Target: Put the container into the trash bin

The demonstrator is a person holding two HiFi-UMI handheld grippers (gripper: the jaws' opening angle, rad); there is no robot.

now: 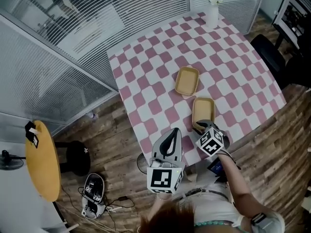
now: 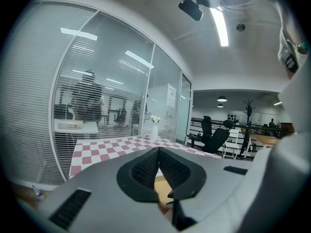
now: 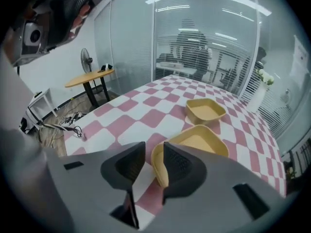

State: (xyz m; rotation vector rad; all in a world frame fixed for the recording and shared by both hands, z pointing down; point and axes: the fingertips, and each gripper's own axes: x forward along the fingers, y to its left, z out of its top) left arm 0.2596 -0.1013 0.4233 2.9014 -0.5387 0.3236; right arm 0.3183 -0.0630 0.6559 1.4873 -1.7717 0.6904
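The right gripper (image 3: 153, 149) holds its fingers (image 3: 182, 171) parted astride the near rim of a shallow yellow plastic container (image 3: 206, 142); the left gripper (image 2: 158, 152) has its fingers closed, empty.

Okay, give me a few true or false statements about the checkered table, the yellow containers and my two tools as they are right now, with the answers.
1. Two yellow containers, the near container and the far container, sit on the checkered table. True.
2. The right tool is clamped shut on the far container. False: its jaws stand apart at the rim of the near container, one on each side of it.
3. The left tool has its jaws together with nothing between them. True.
4. The vase of white flowers stands in the middle of the table. False: it stands at the far corner.
5. Both containers hold food. False: both look empty.
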